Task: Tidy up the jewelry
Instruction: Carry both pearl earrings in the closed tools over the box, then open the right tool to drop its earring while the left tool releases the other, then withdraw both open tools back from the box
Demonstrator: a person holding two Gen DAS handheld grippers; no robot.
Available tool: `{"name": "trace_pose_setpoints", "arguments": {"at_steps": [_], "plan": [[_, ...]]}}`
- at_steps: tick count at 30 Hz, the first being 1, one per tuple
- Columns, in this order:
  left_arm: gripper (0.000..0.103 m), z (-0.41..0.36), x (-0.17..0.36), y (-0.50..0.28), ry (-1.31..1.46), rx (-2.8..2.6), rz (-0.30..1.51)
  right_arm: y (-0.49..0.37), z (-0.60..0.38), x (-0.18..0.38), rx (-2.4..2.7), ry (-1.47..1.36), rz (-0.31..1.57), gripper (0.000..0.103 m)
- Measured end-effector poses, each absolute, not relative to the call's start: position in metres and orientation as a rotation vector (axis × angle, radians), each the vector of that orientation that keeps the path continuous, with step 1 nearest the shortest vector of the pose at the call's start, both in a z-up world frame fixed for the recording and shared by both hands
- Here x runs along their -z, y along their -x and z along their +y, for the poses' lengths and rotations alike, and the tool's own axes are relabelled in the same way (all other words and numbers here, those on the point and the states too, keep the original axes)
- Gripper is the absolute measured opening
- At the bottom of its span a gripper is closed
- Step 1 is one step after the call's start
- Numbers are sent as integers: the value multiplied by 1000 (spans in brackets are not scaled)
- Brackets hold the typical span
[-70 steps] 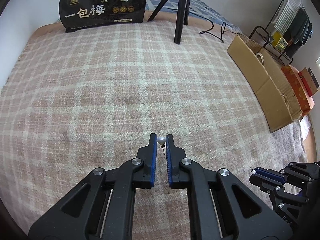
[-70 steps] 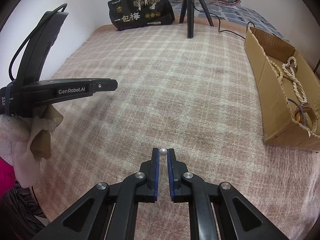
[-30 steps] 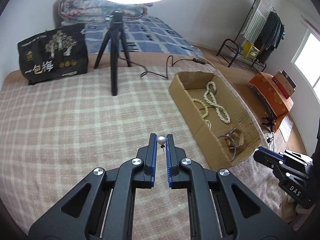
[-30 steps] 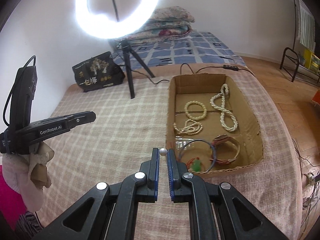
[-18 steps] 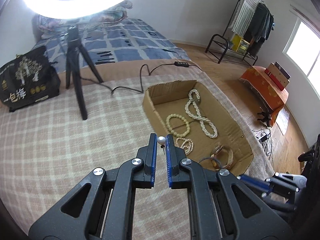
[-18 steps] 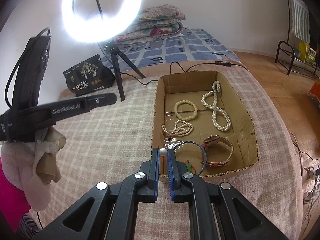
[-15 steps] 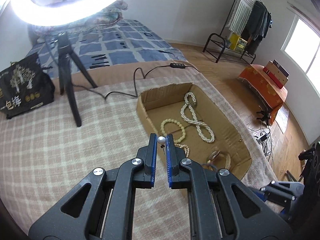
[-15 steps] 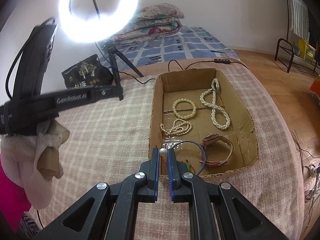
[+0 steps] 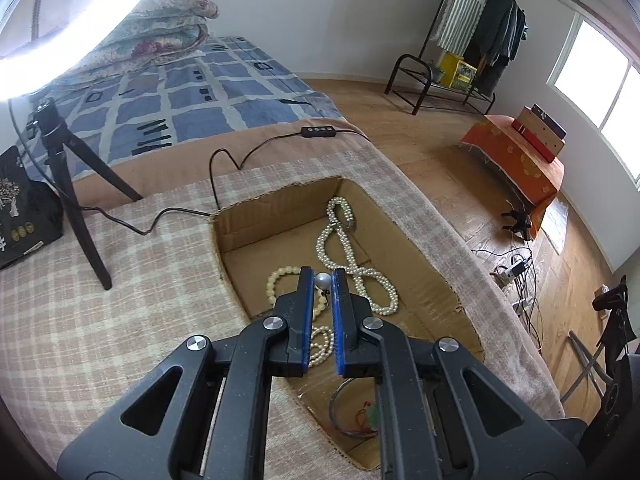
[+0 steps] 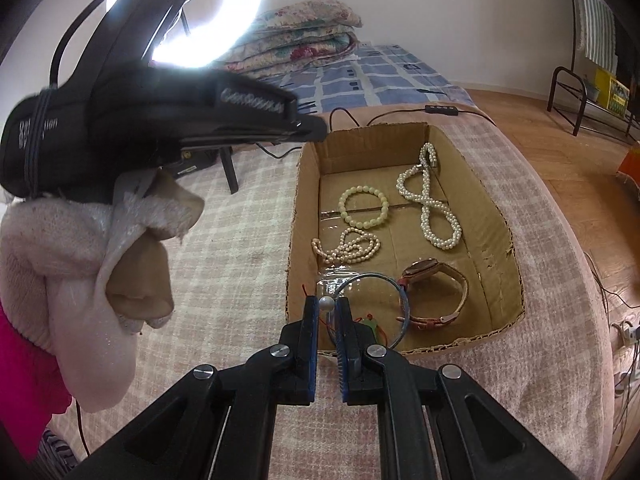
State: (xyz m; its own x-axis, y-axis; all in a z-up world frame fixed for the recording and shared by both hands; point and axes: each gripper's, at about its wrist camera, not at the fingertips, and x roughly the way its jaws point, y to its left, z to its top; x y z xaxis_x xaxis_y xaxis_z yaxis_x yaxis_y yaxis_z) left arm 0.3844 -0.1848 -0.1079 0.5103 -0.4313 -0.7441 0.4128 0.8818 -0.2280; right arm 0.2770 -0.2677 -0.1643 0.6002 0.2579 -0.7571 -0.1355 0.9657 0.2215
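While poised above the cardboard box (image 9: pixel 280 196) on the plaid blanket (image 9: pixel 100 320), left claw (image 9: pixel 323 280) clamped on a pearl stud (image 9: pixel 322 280), right claw (image 10: pixel 326 304) likewise pinching a second pearl stud (image 10: pixel 326 303) at the box's near edge; partly blurred white lettering on the left claw's body, unreadable

Black grippers (image 9: pixel 323 280), blue finger pads (image 10: pixel 313 320), silver screws; white lettering on left gripper (image 10: pixel 256 104); cream glove (image 10: pixel 80 240), pink sleeve (image 10: pixel 24 368).
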Motion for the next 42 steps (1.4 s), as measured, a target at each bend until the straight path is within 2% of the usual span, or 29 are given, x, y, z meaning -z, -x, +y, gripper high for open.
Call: {"name": "trace_pose_setpoints", "arguments": {"at_steps": [9,11,14,15,16,18,21,24,25,28,36,42], "plan": [[7,-192,100,-384,12,512,883,-277,-268,165,-234,-143,905,10],[7,-192,98,-383,1,507,874,-277,-267,165,-234,-138,901,21],[7,-192,96,-381,-12,501,870,-276,-265,164,-229,-126,898,27],[11,-192,95,-380,-15,499,868,-276,-264,164,-222,-120,898,32],[25,-192,95,-380,-18,497,866,-276,-264,164,-218,-118,897,38],[39,-191,93,-377,-20,492,851,-275,-265,163,-205,-116,889,51],[39,-189,90,-376,-27,486,840,-274,-265,161,-197,-109,881,59],[39,-189,89,-375,-29,485,836,-273,-265,159,-178,-101,865,77],[40,-188,88,-375,-33,484,834,-273,-265,158,-175,-99,861,79],[45,-183,83,-374,-34,474,825,-272,-264,155,-170,-91,856,80],[45,-168,74,-371,-25,457,813,-270,-268,149,-135,-82,835,89],[45,-150,65,-361,-17,436,794,-268,-267,140,-124,-78,815,90]]}}
